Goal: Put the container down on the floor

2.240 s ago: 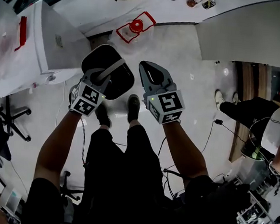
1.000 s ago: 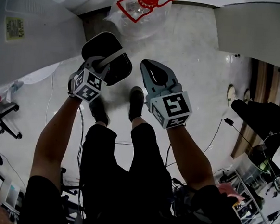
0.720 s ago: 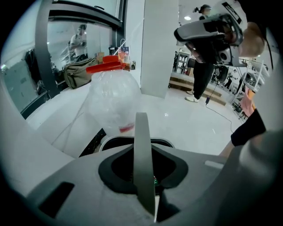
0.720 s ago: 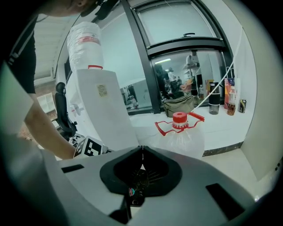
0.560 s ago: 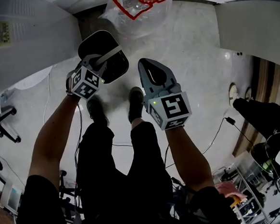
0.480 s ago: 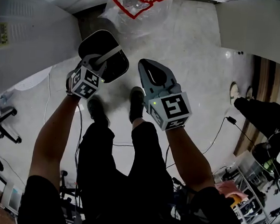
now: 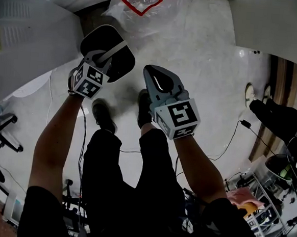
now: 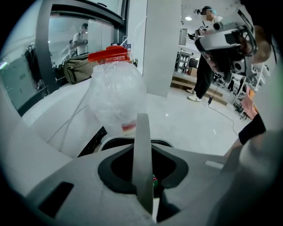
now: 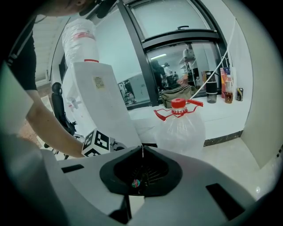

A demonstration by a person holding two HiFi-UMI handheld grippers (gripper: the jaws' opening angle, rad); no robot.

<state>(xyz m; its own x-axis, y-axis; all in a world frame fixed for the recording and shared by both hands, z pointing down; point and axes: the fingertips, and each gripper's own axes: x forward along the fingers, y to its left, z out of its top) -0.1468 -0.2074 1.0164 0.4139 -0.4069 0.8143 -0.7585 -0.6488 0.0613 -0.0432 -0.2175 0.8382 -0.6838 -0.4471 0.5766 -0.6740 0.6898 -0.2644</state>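
A black oval container [image 7: 117, 63] with a grey strap handle [image 7: 113, 51] hangs above the pale floor [image 7: 203, 73] at the upper left of the head view. My left gripper [image 7: 103, 60] grips that handle, and its jaws are opening slightly. In the left gripper view the handle [image 8: 143, 163] runs upright between the jaws, with the container's rim [image 8: 115, 142] just beyond. My right gripper [image 7: 152, 74] is beside the container on its right, shut and empty; its tips meet [image 9: 142, 149] in its own view.
A big clear water bottle [image 7: 142, 0] with a red cap stands on the floor just ahead [image 8: 116, 92] [image 9: 180, 128]. A white appliance [image 7: 27, 34] is at the left. My shoes [image 7: 102, 116] are below the grippers. A cable [image 7: 228, 142] lies to the right, and another person [image 8: 205, 66] stands beyond.
Both grippers and the hanging container have drifted up and left in the head view, closer to the water bottle. The left foot has shifted.
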